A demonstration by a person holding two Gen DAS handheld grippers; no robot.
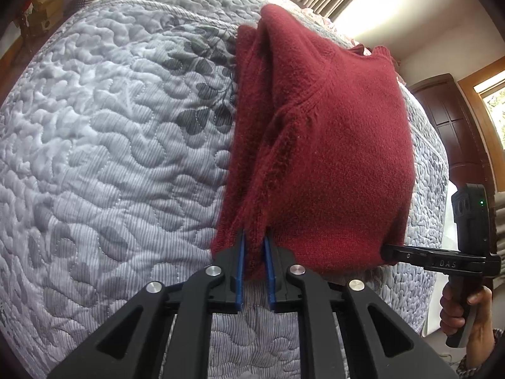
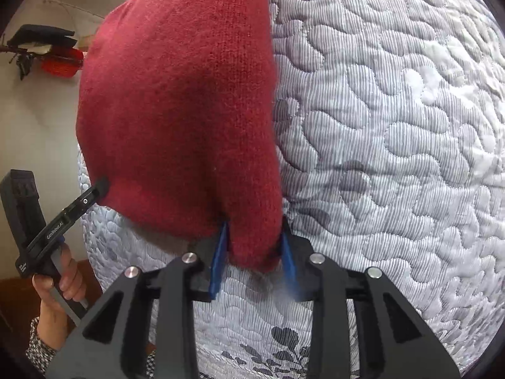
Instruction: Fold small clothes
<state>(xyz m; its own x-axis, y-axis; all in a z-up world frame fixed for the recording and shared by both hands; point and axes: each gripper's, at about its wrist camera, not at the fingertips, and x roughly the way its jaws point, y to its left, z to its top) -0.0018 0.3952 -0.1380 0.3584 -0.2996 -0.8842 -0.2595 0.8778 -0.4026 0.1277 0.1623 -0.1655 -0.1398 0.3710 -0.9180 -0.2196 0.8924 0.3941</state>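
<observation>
Both blue-padded hand-held grippers, left (image 1: 255, 254) and right (image 2: 255, 246), are clamped by us on the red sweater's (image 1: 318, 145) near hem, sweater lying ahead on the quilted bed (image 1: 104, 145).

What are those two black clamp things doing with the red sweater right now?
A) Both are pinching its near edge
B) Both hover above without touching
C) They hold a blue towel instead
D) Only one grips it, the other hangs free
A: the left gripper and the right gripper each have blue pads closed on the red sweater's near edge, over the quilted bedspread.
</observation>
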